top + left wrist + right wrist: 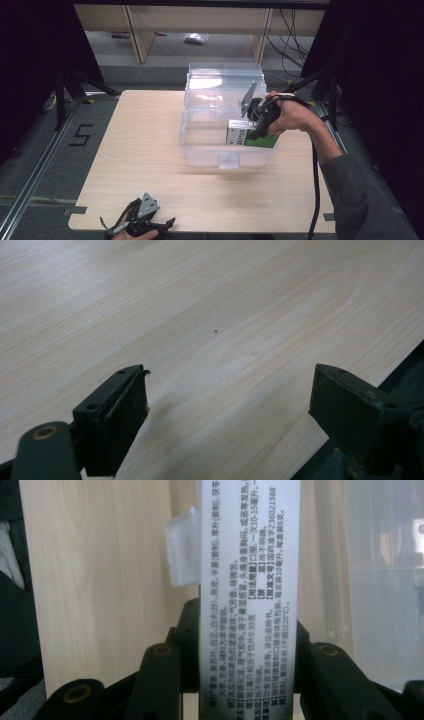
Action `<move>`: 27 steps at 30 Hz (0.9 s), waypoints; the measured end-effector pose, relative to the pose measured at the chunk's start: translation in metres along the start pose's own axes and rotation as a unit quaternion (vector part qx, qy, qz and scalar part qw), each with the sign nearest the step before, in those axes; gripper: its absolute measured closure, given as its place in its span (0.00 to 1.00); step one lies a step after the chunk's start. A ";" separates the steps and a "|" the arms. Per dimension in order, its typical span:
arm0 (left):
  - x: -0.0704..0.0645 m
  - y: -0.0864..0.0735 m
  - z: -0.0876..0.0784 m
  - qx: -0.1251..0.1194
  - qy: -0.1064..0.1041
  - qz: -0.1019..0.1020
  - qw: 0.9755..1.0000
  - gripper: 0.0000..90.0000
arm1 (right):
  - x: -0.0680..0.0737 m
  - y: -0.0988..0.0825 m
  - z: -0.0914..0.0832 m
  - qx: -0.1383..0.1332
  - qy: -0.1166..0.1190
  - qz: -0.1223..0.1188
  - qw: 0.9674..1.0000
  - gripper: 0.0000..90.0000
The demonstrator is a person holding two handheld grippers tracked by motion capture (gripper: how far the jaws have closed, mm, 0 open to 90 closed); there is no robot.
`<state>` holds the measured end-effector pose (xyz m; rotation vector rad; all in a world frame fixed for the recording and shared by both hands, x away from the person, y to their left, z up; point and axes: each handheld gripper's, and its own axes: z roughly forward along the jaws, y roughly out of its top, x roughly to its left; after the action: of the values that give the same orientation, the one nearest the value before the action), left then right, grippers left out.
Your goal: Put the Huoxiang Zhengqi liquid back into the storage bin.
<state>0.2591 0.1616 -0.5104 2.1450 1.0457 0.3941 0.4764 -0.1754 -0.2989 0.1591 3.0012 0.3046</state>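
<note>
A pale wood-grain table is seen from above, with a person's arms reaching in from the near edge. Toward the far middle of the table stands a clear plastic storage bin, open at the top, with a small clear latch tab on its near wall.

The right gripper, a black two-jaw tool with a grey three-cornered plate on top, is held in the person's right hand at the right side of the bin. Its jaws are clamped on a small rectangular cardboard box, white and green with printed text. In the high view the box sits at the bin's right near corner, seen through the clear wall, low inside the bin; whether it rests on the bin floor cannot be told. A black cable trails from the gripper along the grey sleeve toward the near edge.

In the right gripper view the white printed face of the box rises straight up between the two black jaws, which press on its two long sides. The latch tab shows just left of the box.

The left gripper rests at the table's near left edge, well apart from the bin. In the left gripper view its jaws stand wide apart over bare table with nothing between them.
</note>
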 end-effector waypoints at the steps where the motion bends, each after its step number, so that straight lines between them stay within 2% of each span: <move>1: 0.000 0.000 0.000 0.000 0.000 0.000 1.000 0.17 | -0.003 0.000 0.003 0.001 0.001 -0.001 1.000 0.72; 3: 0.000 0.000 0.000 0.001 -0.002 0.003 1.000 0.17 | -0.007 0.000 0.006 0.003 0.001 0.015 1.000 0.72; 4: 0.000 0.000 -0.001 0.003 -0.007 0.004 1.000 0.17 | -0.012 0.000 0.009 -0.006 0.004 -0.005 1.000 0.72; 5: 0.000 0.000 0.000 -0.001 -0.002 -0.001 1.000 0.17 | -0.014 -0.001 0.011 -0.005 0.005 0.000 1.000 0.72; 6: 0.000 0.000 -0.001 0.001 -0.003 0.001 1.000 0.17 | -0.016 -0.001 0.013 -0.002 0.003 0.009 1.000 0.72; 7: 0.000 0.000 0.000 -0.001 -0.002 -0.002 1.000 0.17 | -0.016 -0.002 0.014 0.006 0.002 0.030 1.000 0.72; 8: 0.002 0.001 -0.003 0.015 -0.007 0.018 1.000 0.17 | -0.021 -0.002 0.018 0.000 0.004 0.015 1.000 0.72; 10: 0.001 0.001 -0.003 0.014 -0.009 0.018 1.000 0.17 | -0.021 -0.002 0.020 0.005 0.006 0.024 1.000 0.72; 11: 0.000 0.000 -0.001 0.004 -0.004 0.007 1.000 0.17 | -0.025 -0.003 0.024 0.004 0.007 0.019 1.000 0.72; 12: 0.000 0.000 -0.001 0.004 -0.003 0.006 1.000 0.17 | -0.027 -0.003 0.026 0.008 0.007 0.018 1.000 0.72; 13: -0.001 0.000 -0.001 0.003 -0.004 0.004 1.000 0.17 | -0.027 -0.004 0.029 0.013 0.007 0.031 0.999 0.72; 14: -0.001 0.000 -0.001 0.003 -0.005 0.004 1.000 0.17 | -0.030 -0.004 0.033 0.011 0.009 0.021 1.000 0.72; 17: 0.000 0.000 -0.002 0.004 -0.003 0.008 1.000 0.17 | -0.035 -0.005 0.041 0.019 0.009 0.024 0.999 0.72; 18: 0.000 0.000 -0.002 0.004 -0.004 0.008 1.000 0.17 | -0.037 -0.005 0.044 0.018 0.011 0.017 1.000 0.72; 19: 0.000 0.000 -0.002 0.003 -0.004 0.007 1.000 0.17 | -0.037 -0.005 0.046 0.026 0.011 0.035 0.999 0.72; 21: 0.000 0.000 -0.002 0.003 -0.004 0.006 1.000 0.17 | -0.039 -0.005 0.050 0.023 0.015 0.033 0.999 0.72; 22: -0.001 0.000 -0.001 0.000 -0.004 0.002 1.000 0.17 | -0.043 -0.005 0.056 0.011 0.019 0.020 1.000 0.72; 23: -0.001 0.000 -0.002 0.002 -0.006 0.003 1.000 0.17 | -0.043 -0.005 0.056 0.011 0.019 0.020 1.000 0.72; 24: 0.000 0.001 -0.003 0.007 -0.009 0.010 1.000 0.17 | -0.043 -0.005 0.062 0.024 0.023 0.030 0.999 0.72; 25: -0.001 0.000 -0.002 -0.001 -0.008 0.000 1.000 0.17 | -0.043 -0.005 0.062 0.024 0.023 0.030 0.999 0.72; 26: 0.000 0.000 -0.001 -0.001 -0.003 0.003 1.000 0.17 | -0.042 -0.005 0.063 0.026 0.023 0.036 0.999 0.72; 27: 0.000 0.000 -0.001 -0.002 -0.002 0.001 1.000 0.17 | -0.044 -0.005 0.067 0.020 0.023 0.024 0.999 0.72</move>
<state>0.2585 0.1621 -0.5093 2.1425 1.0389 0.3916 0.5279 -0.1726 -0.3602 0.2323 3.0537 0.2550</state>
